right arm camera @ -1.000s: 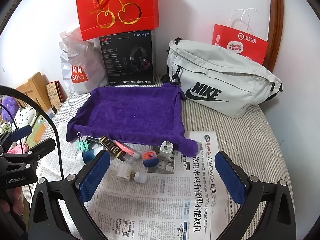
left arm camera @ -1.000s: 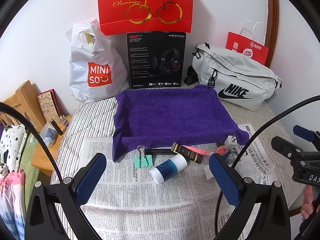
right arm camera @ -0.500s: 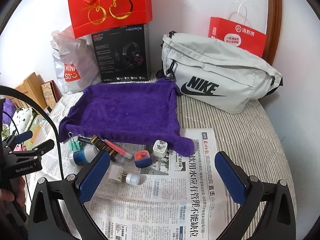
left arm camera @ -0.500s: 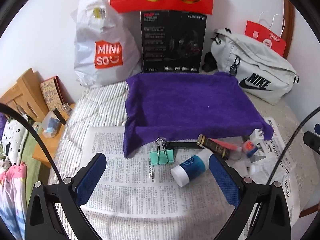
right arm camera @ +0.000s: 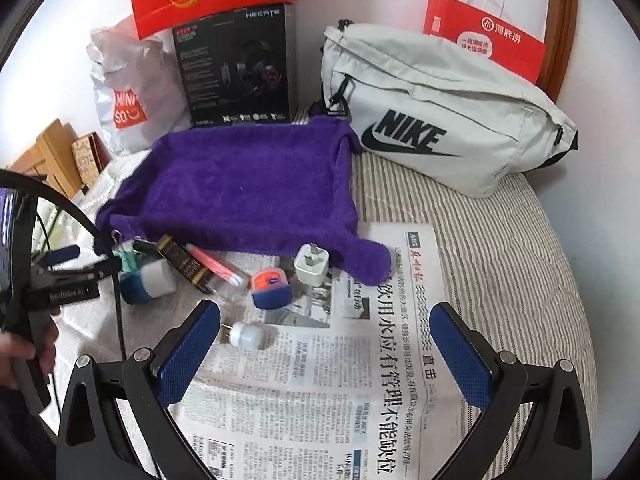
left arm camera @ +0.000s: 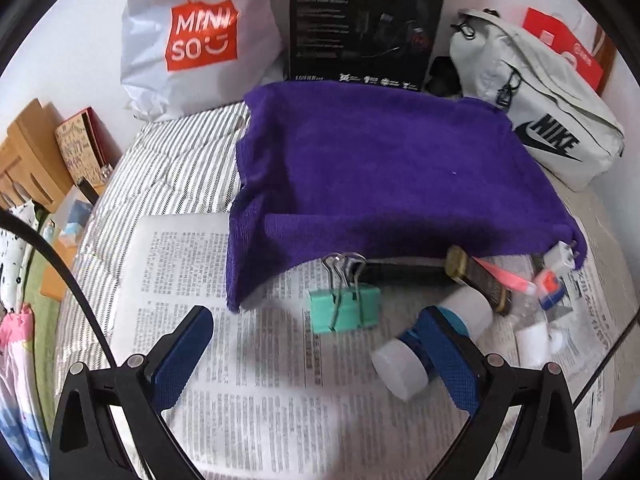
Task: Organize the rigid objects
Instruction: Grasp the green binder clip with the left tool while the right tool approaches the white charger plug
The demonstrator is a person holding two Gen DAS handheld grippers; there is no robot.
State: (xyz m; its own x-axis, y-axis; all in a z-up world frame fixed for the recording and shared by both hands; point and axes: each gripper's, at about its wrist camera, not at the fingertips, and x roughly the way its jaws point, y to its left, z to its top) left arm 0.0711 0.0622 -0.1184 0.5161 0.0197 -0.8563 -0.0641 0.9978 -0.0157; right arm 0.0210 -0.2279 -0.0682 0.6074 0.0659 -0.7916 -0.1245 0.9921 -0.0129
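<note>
Both grippers (left (left arm camera: 320,350), right (right arm camera: 326,344)) spread, empty; white bottle (left arm camera: 404,364) half-hidden behind fingertip.

Both wrist cameras look forward and down over the newspaper (right arm camera: 360,360) toward the wall at twelve o'clock. The left one sits close behind the green binder clip (left arm camera: 345,307), seemingly lower. Both share the purple towel (left arm camera: 392,168) and Nike bag (right arm camera: 440,108).

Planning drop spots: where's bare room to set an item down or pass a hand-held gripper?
Free: the whole top of the purple towel, bordered by the headset box and Nike bag; also the newspaper in front of the right hand-held gripper. Crowded: the towel's near edge, with the binder clip, white bottle, charger plug and small pieces packed close.
</note>
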